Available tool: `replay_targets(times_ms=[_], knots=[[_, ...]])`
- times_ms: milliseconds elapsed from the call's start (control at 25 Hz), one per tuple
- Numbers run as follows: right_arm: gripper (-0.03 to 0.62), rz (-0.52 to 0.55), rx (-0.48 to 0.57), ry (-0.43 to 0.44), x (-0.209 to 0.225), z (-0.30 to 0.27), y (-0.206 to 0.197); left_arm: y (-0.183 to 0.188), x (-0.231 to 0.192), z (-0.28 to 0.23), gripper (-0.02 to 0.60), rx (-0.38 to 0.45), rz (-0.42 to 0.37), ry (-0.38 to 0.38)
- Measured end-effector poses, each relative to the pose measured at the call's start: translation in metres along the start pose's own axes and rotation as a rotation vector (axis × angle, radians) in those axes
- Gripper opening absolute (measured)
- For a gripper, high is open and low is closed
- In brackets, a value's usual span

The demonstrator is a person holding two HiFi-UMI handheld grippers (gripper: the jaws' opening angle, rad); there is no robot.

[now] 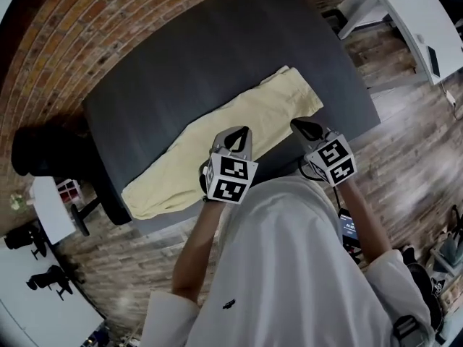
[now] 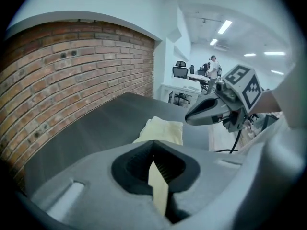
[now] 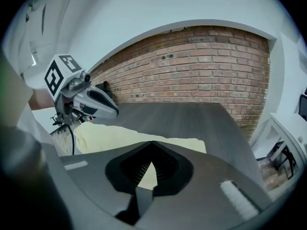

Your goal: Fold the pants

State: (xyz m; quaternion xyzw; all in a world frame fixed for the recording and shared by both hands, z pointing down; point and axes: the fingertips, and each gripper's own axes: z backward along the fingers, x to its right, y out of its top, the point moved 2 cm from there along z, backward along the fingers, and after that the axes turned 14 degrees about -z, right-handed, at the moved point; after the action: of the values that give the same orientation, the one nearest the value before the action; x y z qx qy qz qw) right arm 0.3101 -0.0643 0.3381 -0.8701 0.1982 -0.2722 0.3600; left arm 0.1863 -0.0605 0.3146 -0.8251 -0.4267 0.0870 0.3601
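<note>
Lengthwise along the near edge of the dark desk (image 1: 181,63) lie the pale yellow pants (image 1: 239,121), with a brick wall (image 1: 108,20) beyond and wood floor (image 1: 405,150) around. The left gripper (image 1: 242,131) and right gripper (image 1: 300,126) hover over that edge, jaws clenched, apparently on nothing.

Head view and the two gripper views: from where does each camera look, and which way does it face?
Head view: on the person's head, looking down at the pants on the table; shirt, left gripper and right gripper show.
Left gripper view: on the left gripper, facing along the table; own jaws and right gripper show.
Right gripper view: on the right gripper, facing the brick wall; own jaws and left gripper show.
Shared: the pants.
</note>
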Motion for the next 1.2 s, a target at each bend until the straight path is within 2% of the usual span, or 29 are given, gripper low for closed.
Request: replay_targets(times_ms=[160,440,520,880,1200], knots=[[0.008,-0.062,0.022,-0.066,0.04,0.008,-0.003,0.035,0.0,-0.035,0.006,-0.022,-0.088,-0.05],[0.009,-0.152,0.034,-0.141,0.095,0.002,-0.008,0.065,0.003,-0.099,0.077,-0.071,-0.169,-0.188],[0.054,-0.188,0.023,-0.154,0.108,-0.004,-0.014,0.07,0.001,-0.114,0.089,-0.082,-0.183,-0.208],[0.074,-0.277,-0.018,-0.207,0.153,-0.028,-0.03,0.073,-0.018,-0.183,0.142,-0.154,-0.202,-0.261],[0.094,-0.367,-0.078,-0.223,0.178,-0.044,-0.058,0.059,-0.034,-0.244,0.146,-0.222,-0.258,-0.3]])
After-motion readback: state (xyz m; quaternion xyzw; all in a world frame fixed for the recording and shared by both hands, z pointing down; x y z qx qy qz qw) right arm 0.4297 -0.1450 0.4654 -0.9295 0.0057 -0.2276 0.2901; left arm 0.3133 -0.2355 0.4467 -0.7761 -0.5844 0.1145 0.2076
